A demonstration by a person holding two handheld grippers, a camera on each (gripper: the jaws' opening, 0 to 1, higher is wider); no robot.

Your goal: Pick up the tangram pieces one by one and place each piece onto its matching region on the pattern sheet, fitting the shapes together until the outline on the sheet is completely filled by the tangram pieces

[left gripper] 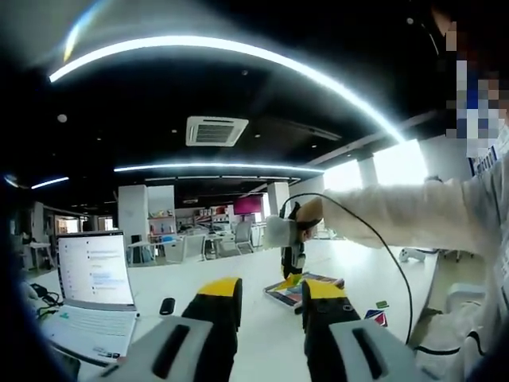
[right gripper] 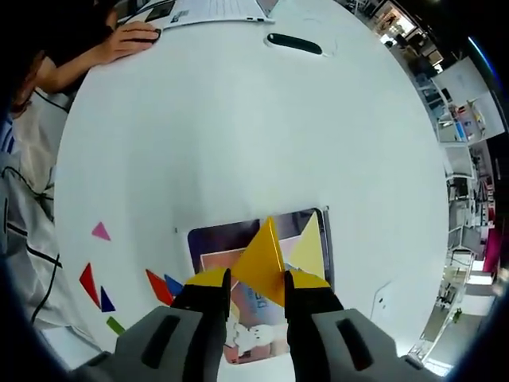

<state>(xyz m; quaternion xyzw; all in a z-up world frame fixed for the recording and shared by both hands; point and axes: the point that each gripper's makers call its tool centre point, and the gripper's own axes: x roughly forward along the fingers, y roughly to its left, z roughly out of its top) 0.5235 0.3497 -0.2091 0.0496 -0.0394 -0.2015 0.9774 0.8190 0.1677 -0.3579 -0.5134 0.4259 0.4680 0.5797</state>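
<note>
Between right gripper [right gripper: 256, 288] tips — yellow triangle [right gripper: 261, 259], gripped.

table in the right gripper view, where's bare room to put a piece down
The widest free patch of the table runs from the pattern sheet up to the black pen-like object and the person's hand. It is crowded on the sheet, where the right tongs hold an orange triangle beside a yellow triangle, and left of the sheet among the loose pieces.

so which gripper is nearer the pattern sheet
Right. The right gripper hangs directly over the pattern sheet, holding the orange triangle above it. The left gripper is raised, well back from the sheet.
</note>
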